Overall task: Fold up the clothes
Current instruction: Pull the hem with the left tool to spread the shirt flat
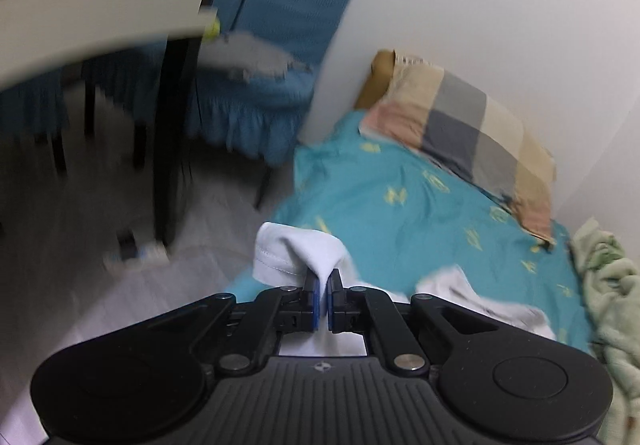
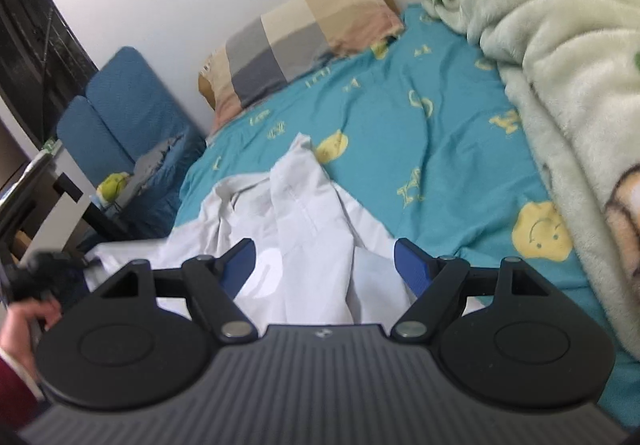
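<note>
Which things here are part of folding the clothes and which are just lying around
Part of the job: white garment, left gripper shut on its edge, right gripper open above it.

Just lying about: checked pillow, green fleece blanket, teal bedsheet, blue chair.

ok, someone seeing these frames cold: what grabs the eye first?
The crumpled white cotton garment sprawled on the teal bedsheet with yellow smiley prints. The left gripper is shut on a fold of it, while the right gripper hangs open above it. A checked beige-and-grey pillow lies by the wall, a fluffy pale green blanket heaped on the right.
</note>
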